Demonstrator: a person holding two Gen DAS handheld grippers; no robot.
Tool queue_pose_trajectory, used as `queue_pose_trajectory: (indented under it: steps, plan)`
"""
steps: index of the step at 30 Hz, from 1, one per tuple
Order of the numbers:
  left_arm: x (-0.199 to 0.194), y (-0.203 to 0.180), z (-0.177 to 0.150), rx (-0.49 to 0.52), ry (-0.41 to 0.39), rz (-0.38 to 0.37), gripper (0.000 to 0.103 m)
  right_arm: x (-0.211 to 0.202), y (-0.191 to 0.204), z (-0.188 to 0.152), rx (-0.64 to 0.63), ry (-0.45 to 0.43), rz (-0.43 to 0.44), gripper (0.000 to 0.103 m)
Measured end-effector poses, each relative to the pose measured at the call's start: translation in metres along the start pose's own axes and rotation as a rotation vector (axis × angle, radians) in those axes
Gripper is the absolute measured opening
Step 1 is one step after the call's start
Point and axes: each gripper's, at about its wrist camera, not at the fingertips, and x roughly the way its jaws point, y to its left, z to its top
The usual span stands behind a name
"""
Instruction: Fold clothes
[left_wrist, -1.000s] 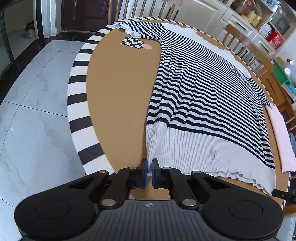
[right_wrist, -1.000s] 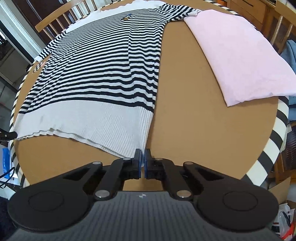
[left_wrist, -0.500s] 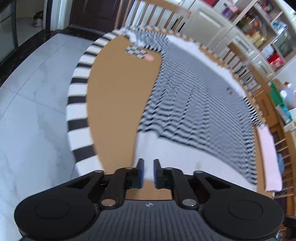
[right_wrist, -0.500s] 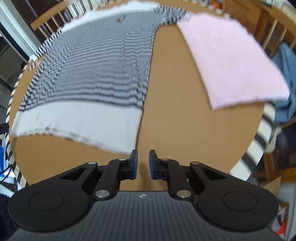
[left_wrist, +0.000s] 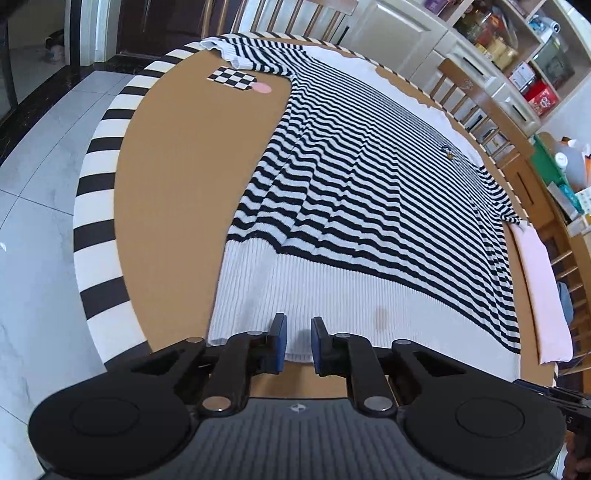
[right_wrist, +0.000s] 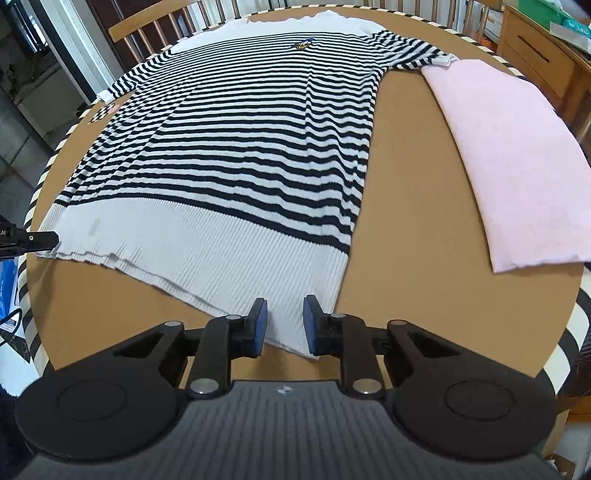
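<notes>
A black-and-white striped sweater (left_wrist: 369, 192) with a white ribbed hem lies flat on the round brown table (left_wrist: 173, 177); it also shows in the right wrist view (right_wrist: 236, 147). My left gripper (left_wrist: 297, 341) is open, its jaws on either side of the hem's near left corner. My right gripper (right_wrist: 283, 325) is open, its jaws on either side of the hem's near right corner. Neither is closed on the cloth. The tip of the left gripper (right_wrist: 33, 238) shows at the hem's far corner in the right wrist view.
A folded pink cloth (right_wrist: 517, 155) lies on the table to the sweater's right, also seen in the left wrist view (left_wrist: 543, 291). A checkerboard marker (left_wrist: 232, 77) lies near the far sleeve. Wooden chairs (left_wrist: 476, 107) ring the table; the floor is tiled (left_wrist: 33, 229).
Both grippers have opened from shut and moved forward over the hem's two near corners. The sweater has not moved.
</notes>
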Motion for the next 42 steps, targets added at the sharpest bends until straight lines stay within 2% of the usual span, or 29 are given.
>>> queue_pose_trajectory:
  steps: [6, 10, 13, 14, 16, 17, 18, 19, 20, 22, 25, 30, 33, 38, 40, 42]
  plan:
    - [0.000, -0.004, -0.003, 0.020, -0.014, 0.025, 0.014, -0.005, 0.012, -0.011, -0.103, -0.028, -0.039, 0.023]
    - [-0.002, -0.006, -0.001, 0.030, -0.005, 0.021, 0.015, -0.008, 0.016, -0.015, -0.116, -0.049, -0.026, 0.037]
    - [-0.004, -0.008, 0.001, 0.038, 0.003, 0.017, 0.015, -0.010, 0.013, -0.013, -0.103, -0.039, -0.014, 0.037]
    - [-0.004, -0.008, 0.002, 0.041, 0.005, 0.015, 0.018, -0.011, 0.011, -0.011, -0.082, -0.027, -0.006, 0.037]
    - [-0.005, -0.009, 0.004, 0.046, 0.010, 0.013, 0.031, -0.015, 0.007, -0.006, -0.022, -0.013, 0.016, 0.036]
    - [-0.006, -0.010, 0.004, 0.049, 0.012, 0.011, 0.047, -0.019, 0.005, -0.003, 0.016, -0.010, 0.031, 0.036]
    - [-0.006, -0.010, 0.005, 0.051, 0.015, 0.010, 0.055, -0.025, 0.007, 0.000, 0.024, -0.030, 0.031, 0.036]
    - [-0.007, -0.006, 0.012, 0.070, 0.010, -0.002, 0.055, -0.031, 0.009, 0.003, 0.032, -0.051, 0.030, 0.036]
    - [-0.008, -0.001, 0.020, 0.091, 0.004, -0.016, 0.055, -0.032, 0.016, 0.007, 0.034, -0.075, 0.017, 0.037]
    - [-0.009, 0.010, 0.035, 0.133, -0.007, -0.044, 0.058, -0.036, 0.030, 0.016, 0.037, -0.121, -0.011, 0.046]
    - [-0.012, 0.026, 0.059, 0.197, -0.024, -0.086, 0.063, -0.034, 0.054, 0.029, 0.068, -0.172, -0.032, 0.051]
    - [-0.016, 0.053, 0.098, 0.303, -0.053, -0.156, 0.064, -0.008, 0.118, 0.044, 0.212, -0.225, -0.006, 0.051]
    - [-0.018, 0.069, 0.122, 0.366, -0.070, -0.198, 0.059, 0.007, 0.172, 0.057, 0.226, -0.249, -0.051, 0.049]
    - [-0.024, 0.100, 0.167, 0.455, -0.093, -0.262, 0.060, 0.015, 0.251, 0.078, 0.267, -0.337, -0.096, 0.047]
    - [-0.023, 0.111, 0.188, 0.465, -0.086, -0.280, 0.061, 0.015, 0.272, 0.083, 0.314, -0.369, -0.097, 0.047]
    - [-0.021, 0.120, 0.207, 0.481, -0.080, -0.300, 0.061, 0.028, 0.276, 0.095, 0.340, -0.373, -0.092, 0.046]
